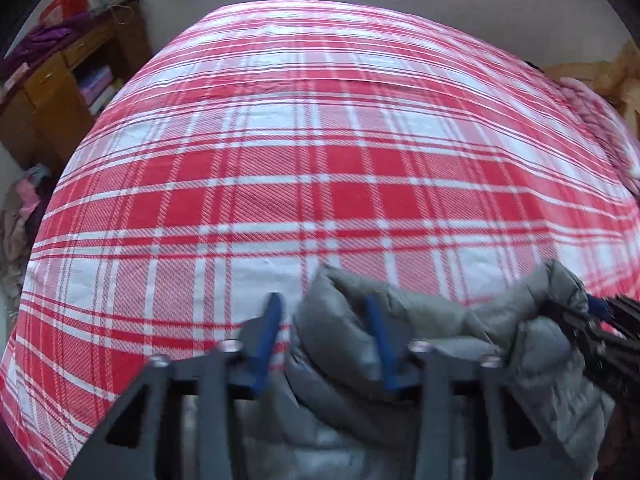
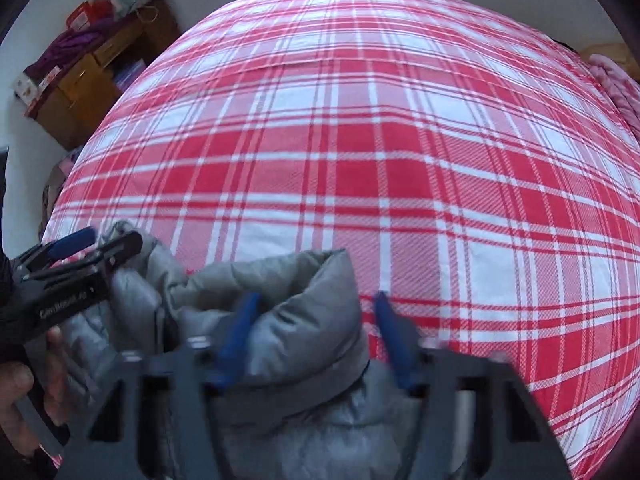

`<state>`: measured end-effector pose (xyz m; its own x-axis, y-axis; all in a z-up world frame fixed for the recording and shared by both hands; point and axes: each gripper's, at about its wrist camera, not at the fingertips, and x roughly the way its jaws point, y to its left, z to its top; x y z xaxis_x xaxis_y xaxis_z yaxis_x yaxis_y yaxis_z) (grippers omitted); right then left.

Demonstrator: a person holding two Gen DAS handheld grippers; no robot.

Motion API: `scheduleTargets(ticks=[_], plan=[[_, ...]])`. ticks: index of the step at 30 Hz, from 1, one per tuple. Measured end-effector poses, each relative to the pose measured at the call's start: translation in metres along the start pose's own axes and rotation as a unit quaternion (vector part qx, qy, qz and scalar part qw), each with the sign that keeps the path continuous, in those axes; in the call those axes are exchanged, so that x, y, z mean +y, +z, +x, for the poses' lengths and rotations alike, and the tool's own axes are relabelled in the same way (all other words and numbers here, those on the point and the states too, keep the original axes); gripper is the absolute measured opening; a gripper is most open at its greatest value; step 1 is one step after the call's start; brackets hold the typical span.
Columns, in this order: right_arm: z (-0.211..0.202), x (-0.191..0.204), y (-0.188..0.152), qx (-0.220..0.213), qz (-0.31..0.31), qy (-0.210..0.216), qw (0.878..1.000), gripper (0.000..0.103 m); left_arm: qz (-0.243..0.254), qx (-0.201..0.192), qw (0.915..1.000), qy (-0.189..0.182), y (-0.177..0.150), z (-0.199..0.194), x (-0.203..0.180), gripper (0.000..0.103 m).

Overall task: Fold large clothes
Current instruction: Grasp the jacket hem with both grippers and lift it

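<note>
Looking down the left gripper [image 1: 324, 320] first, I saw a puffed fold of the grey quilted jacket [image 1: 440, 312] sitting between its blue fingers [image 1: 376, 328]. One finger lay against the fabric, while a sliver of sheet showed between the other finger and the cloth, so I read the jaws as not clamped on the jacket. The right gripper [image 2: 316, 320] was much the same. The jacket's padded collar filled most of its gap and touched the left-hand finger, and the other finger stood just clear of it over the sheet.

In the right wrist view the left gripper appeared from the side, low on the left edge, with a hand [image 2: 24, 392] around its handle and its tip beside the jacket. The jacket was bunched at the near edge of the bed [image 1: 320, 140], with both grippers close together over it.

Beyond it, the red-and-white plaid sheet stretched flat and bare. Off the bed's left side stood a wooden cabinet [image 1: 60, 92] with purple cloth [image 1: 52, 36] heaped on top, and a pile of clothes [image 1: 24, 208] lay on the floor nearer to me. A pink blanket [image 1: 592, 112] was rumpled at the far right corner.
</note>
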<state>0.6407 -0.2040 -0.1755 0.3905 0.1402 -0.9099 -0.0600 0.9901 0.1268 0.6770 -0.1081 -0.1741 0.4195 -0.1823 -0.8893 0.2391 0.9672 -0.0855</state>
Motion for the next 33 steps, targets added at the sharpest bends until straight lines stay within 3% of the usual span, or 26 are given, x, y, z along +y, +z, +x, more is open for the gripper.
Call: scheduleTargets(ticks=[1, 2, 5, 8, 11, 16, 20, 27, 29, 30, 32, 33], plan=[[-0.004, 0.0, -0.004, -0.005, -0.007, -0.005, 1.0, 0.031, 0.011, -0.007, 0.9999, -0.001, -0.005, -0.009, -0.001, 0.024], [-0.009, 0.001, -0.008, -0.008, -0.012, -0.008, 1.0, 0.019, 0.019, -0.014, 0.9997, 0.001, -0.01, -0.017, -0.002, 0.02], [-0.032, -0.001, -0.027, -0.027, -0.03, -0.013, 0.999, 0.012, 0.04, -0.045, 0.9982, -0.006, -0.029, -0.05, 0.0, 0.013], [-0.059, -0.004, -0.049, -0.046, -0.043, -0.012, 0.998, 0.01, 0.054, -0.077, 0.9955, -0.002, -0.055, -0.08, 0.008, 0.012], [-0.072, -0.004, -0.068, -0.058, -0.052, -0.018, 0.997, 0.009, 0.06, -0.087, 0.9943, 0.007, -0.079, -0.086, 0.018, 0.011], [-0.052, -0.015, -0.098, -0.045, -0.043, -0.032, 0.998, 0.008, 0.039, -0.049, 0.998, 0.007, -0.113, -0.054, 0.029, 0.011], [-0.033, -0.022, -0.112, -0.04, -0.031, -0.034, 0.998, 0.007, 0.047, -0.056, 0.9972, 0.018, -0.123, -0.047, 0.025, 0.011], [-0.037, -0.021, -0.11, -0.053, -0.052, -0.042, 0.996, 0.008, 0.054, -0.069, 0.995, 0.047, -0.125, -0.071, 0.021, 0.012], [-0.039, -0.022, -0.112, -0.058, -0.052, -0.041, 0.996, 0.009, 0.057, -0.079, 0.9942, 0.046, -0.129, -0.081, 0.022, 0.022], [-0.041, -0.024, -0.112, -0.062, -0.049, -0.036, 0.996, 0.018, 0.06, -0.085, 0.9934, 0.048, -0.131, -0.09, 0.021, 0.03], [-0.046, -0.026, -0.117, -0.067, -0.053, -0.037, 0.996, 0.036, 0.065, -0.113, 0.9894, 0.064, -0.136, -0.107, 0.021, 0.071], [-0.05, -0.027, -0.12, -0.071, -0.055, -0.037, 0.995, 0.044, 0.065, -0.131, 0.9864, 0.074, -0.137, -0.117, 0.02, 0.078]])
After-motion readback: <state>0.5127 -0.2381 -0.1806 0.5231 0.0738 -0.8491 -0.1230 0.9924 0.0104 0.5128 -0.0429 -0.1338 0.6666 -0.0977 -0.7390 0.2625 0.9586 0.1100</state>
